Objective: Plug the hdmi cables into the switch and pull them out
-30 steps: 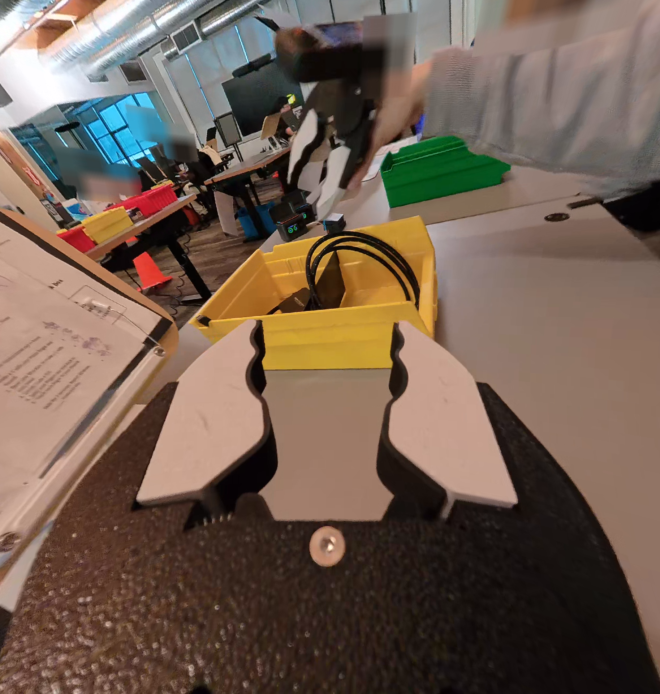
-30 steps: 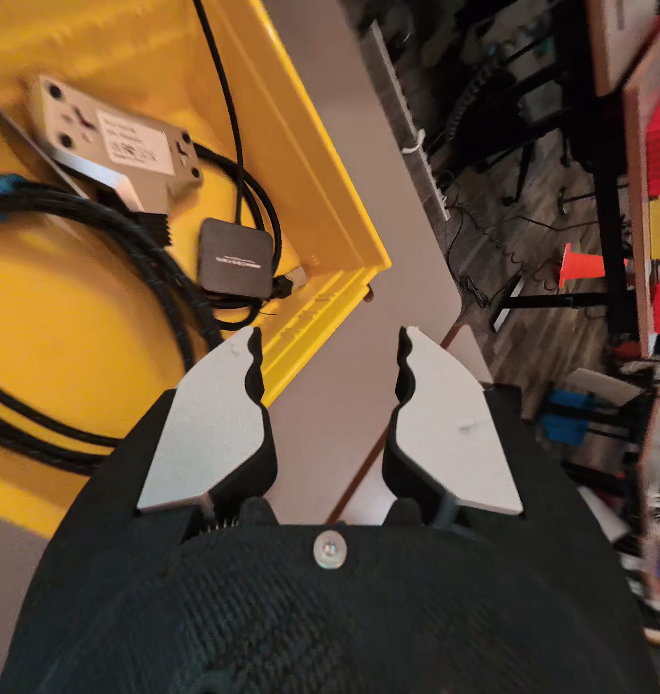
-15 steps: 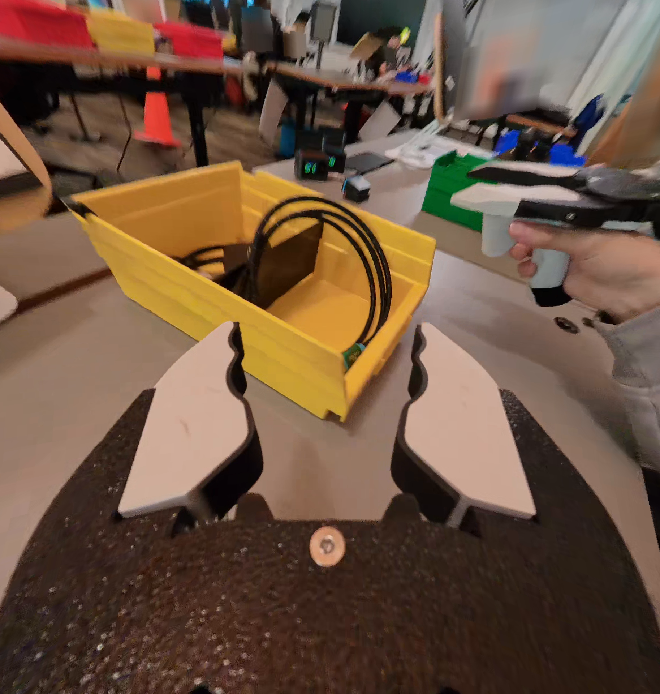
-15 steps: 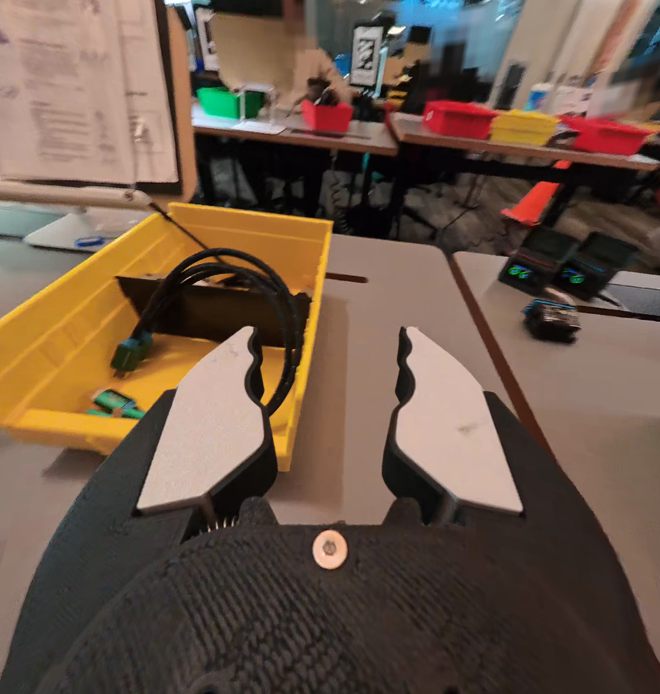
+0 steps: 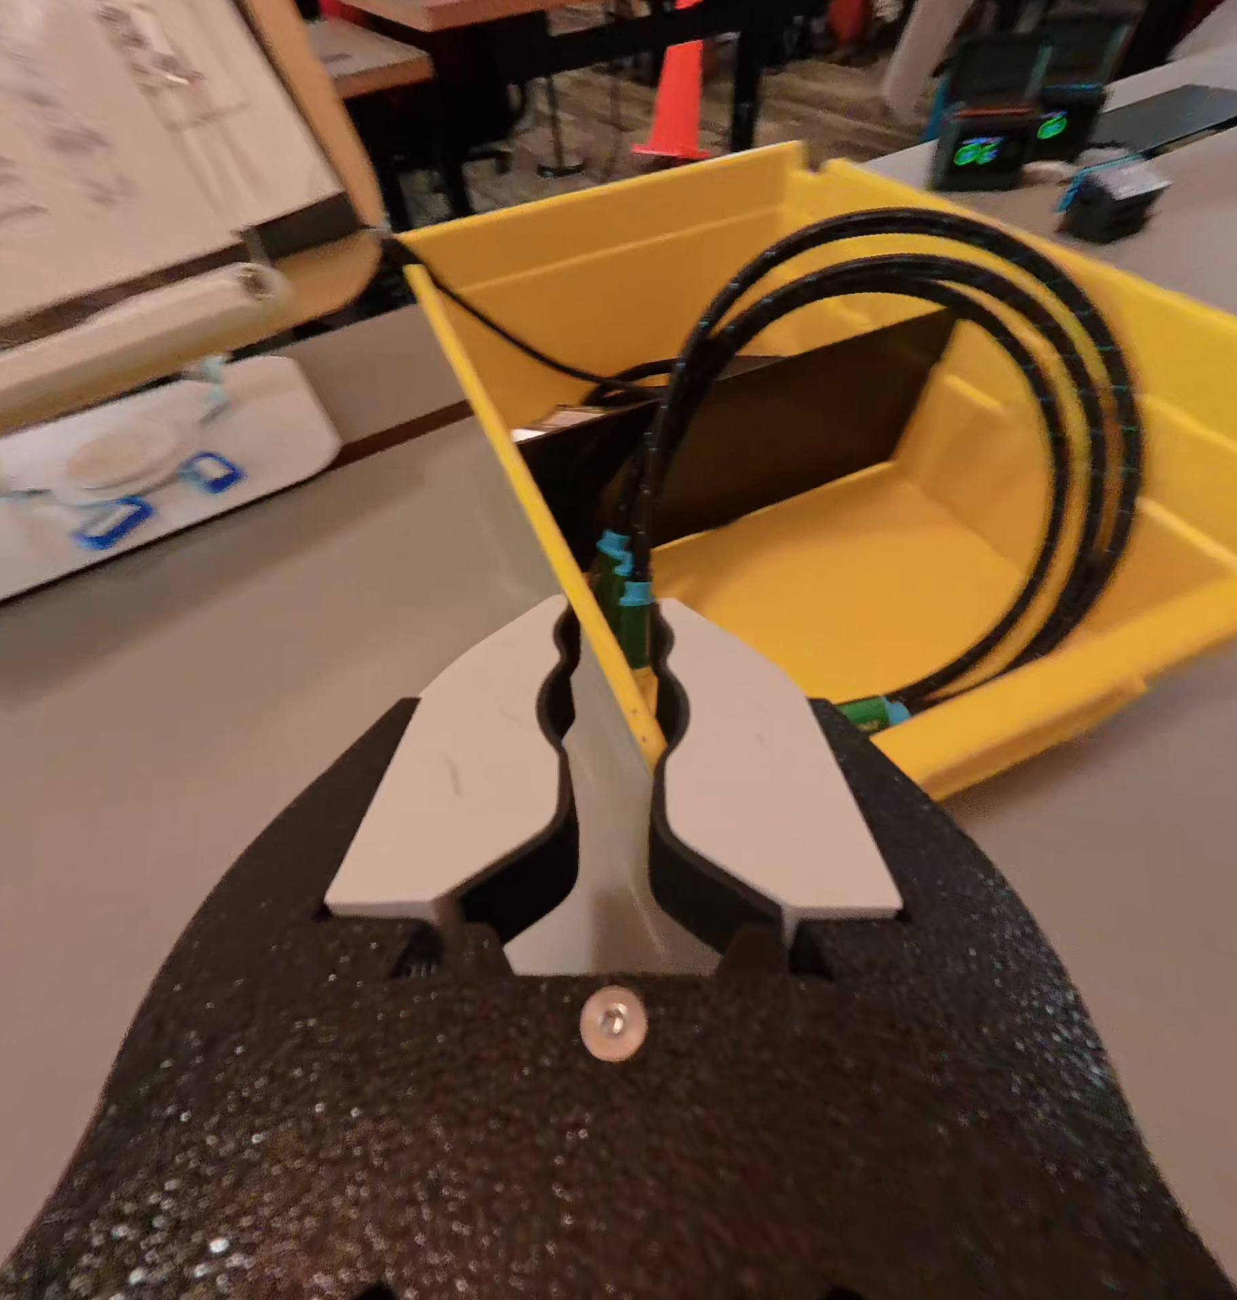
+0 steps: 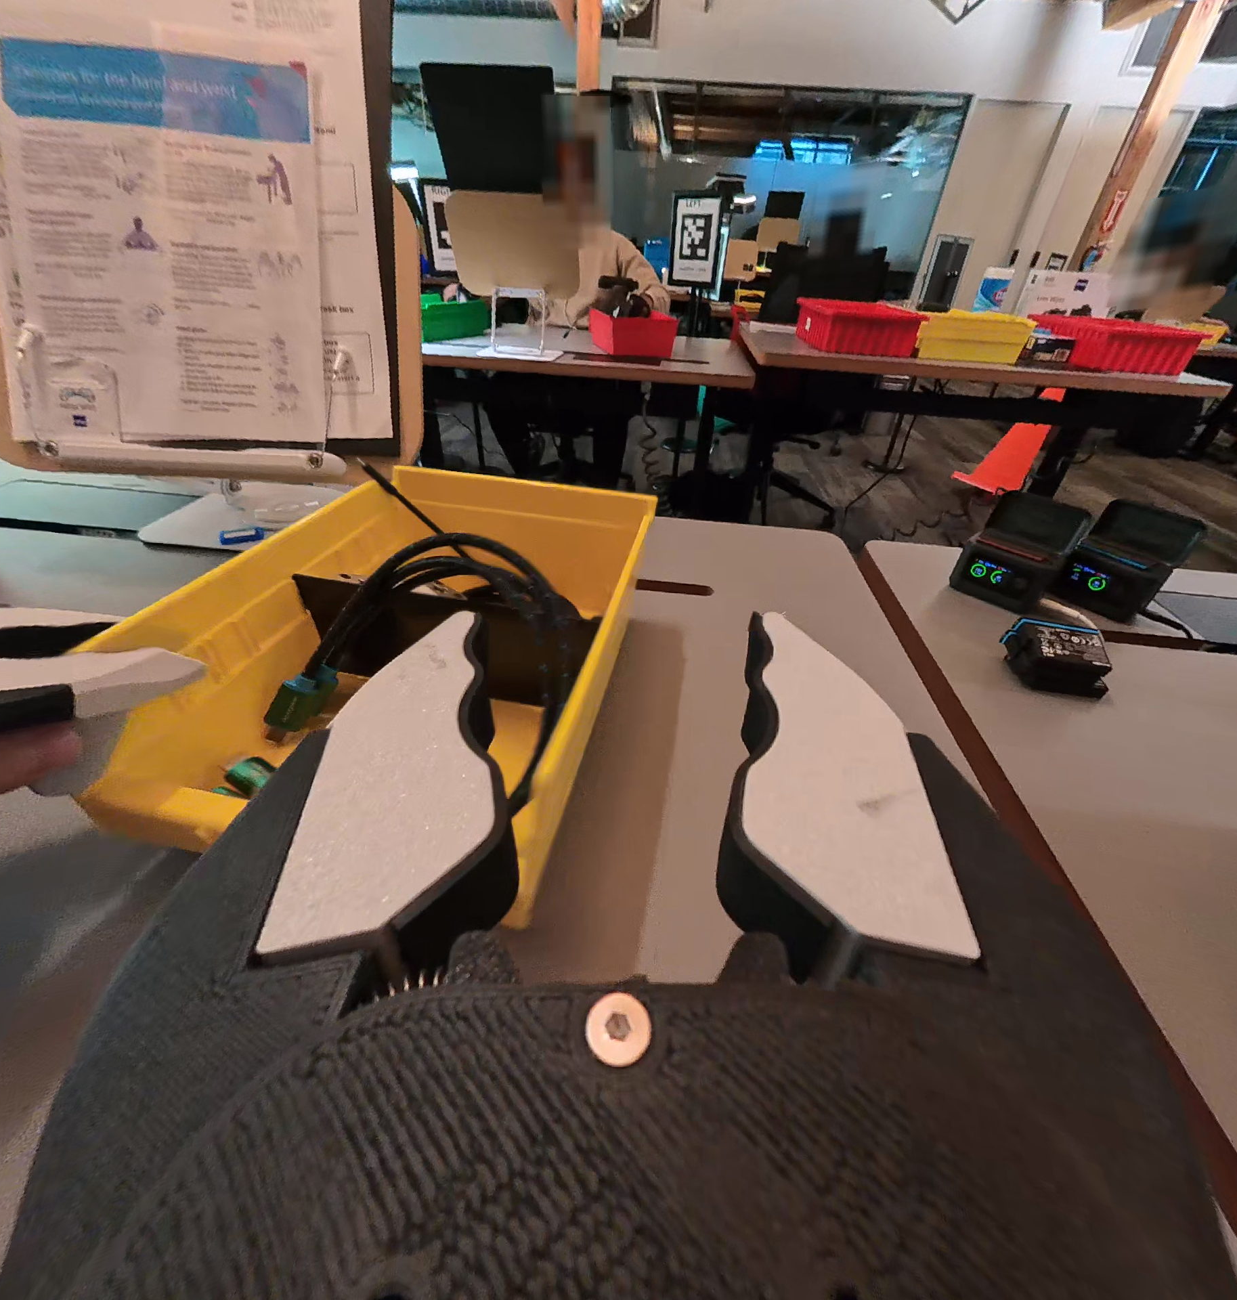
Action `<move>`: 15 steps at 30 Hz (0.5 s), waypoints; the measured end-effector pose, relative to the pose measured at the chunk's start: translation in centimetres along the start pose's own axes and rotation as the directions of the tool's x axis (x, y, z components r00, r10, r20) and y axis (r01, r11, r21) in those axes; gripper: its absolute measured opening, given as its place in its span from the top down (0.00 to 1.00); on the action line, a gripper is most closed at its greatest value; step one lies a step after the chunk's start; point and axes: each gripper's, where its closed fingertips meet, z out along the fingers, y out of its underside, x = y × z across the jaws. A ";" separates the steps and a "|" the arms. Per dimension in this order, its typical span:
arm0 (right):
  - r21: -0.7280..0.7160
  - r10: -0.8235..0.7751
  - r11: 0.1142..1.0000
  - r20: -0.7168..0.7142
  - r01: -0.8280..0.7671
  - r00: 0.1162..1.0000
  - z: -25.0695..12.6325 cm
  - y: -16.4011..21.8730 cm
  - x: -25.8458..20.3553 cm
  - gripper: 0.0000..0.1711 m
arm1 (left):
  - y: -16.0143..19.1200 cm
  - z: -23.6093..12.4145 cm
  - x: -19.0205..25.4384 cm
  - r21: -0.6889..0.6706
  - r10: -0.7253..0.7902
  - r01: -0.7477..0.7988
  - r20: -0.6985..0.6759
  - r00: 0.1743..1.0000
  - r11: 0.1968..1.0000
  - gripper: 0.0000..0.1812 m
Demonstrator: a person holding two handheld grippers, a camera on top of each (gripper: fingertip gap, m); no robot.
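Note:
A yellow bin [image 5: 1023,710] [image 6: 587,675] holds looped black braided HDMI cables [image 5: 1065,394] [image 6: 460,563] with green connectors [image 5: 868,714] [image 6: 299,696]. A black divider [image 5: 777,436] crosses the bin. Only a silver sliver of the switch [image 5: 548,425] shows behind it. My left gripper [image 5: 612,619] straddles the bin's left wall near the front corner, with its jaws narrowed onto the wall. One of its fingers [image 6: 144,675] shows outside that wall in the right wrist view. My right gripper [image 6: 614,633] is open and empty above the table beside the bin's right wall.
A stand with clipped papers [image 5: 109,141] [image 6: 179,246] and its white base [image 5: 144,478] sit left of the bin. Two black devices with green displays [image 6: 1079,563] and a small black pack [image 6: 1055,654] lie on the right table. Farther tables hold red and yellow bins [image 6: 974,338], with an orange cone [image 5: 675,91] on the floor.
My left gripper moved in to the bin's left wall and its jaws went from wide open to narrowed on the wall. My right gripper stayed open and drew slightly closer beside the bin.

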 end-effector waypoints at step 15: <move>-0.156 0.112 0.988 0.686 -0.005 0.719 3.3 -4.5 -24.0 0.58 | 7.9 -17.0 -14.2 0.006 -0.015 0.014 0.126 0.992 1.000 0.97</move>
